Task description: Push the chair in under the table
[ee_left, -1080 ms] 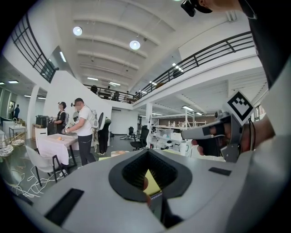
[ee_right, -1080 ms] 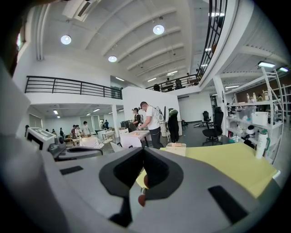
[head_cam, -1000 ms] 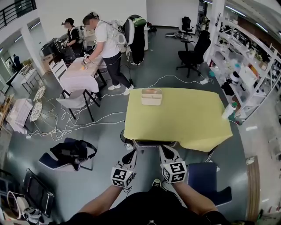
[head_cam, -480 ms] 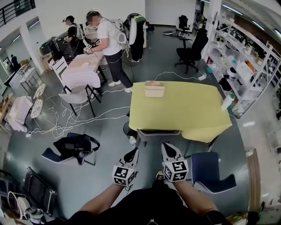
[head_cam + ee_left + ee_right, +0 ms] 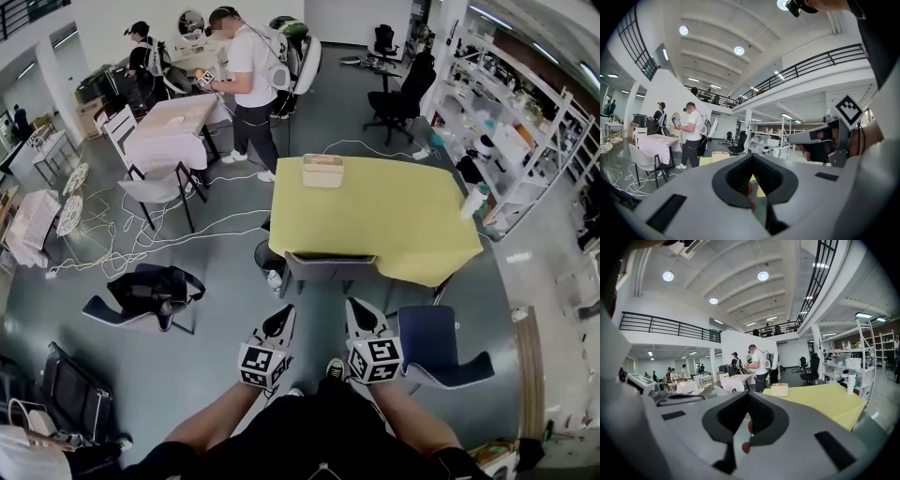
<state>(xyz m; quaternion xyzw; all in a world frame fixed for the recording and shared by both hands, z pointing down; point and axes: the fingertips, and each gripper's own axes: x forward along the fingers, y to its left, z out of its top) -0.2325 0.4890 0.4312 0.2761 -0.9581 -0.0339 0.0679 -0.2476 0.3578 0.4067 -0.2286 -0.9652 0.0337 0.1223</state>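
Head view puts the left gripper (image 5: 283,321) and the right gripper (image 5: 358,309) nearest, side by side above the grey floor (image 5: 225,281), both pointing towards the table. Left gripper view and right gripper view each show the jaws pressed together with nothing between them. Neither gripper touches anything; a strip of bare floor lies between their tips and the chair (image 5: 328,268). That grey chair stands at the table's near edge, towards its left corner, with its backrest right against the hanging yellow cover and its seat out of sight under the top. A blue chair (image 5: 439,349) stands just right of the right gripper. The yellow-covered table (image 5: 384,225) carries a beige box (image 5: 322,171) near its far left corner and a white bottle (image 5: 473,201) at its right edge. Beyond, a person (image 5: 251,80) stands by a second table (image 5: 173,127) with a white cover.
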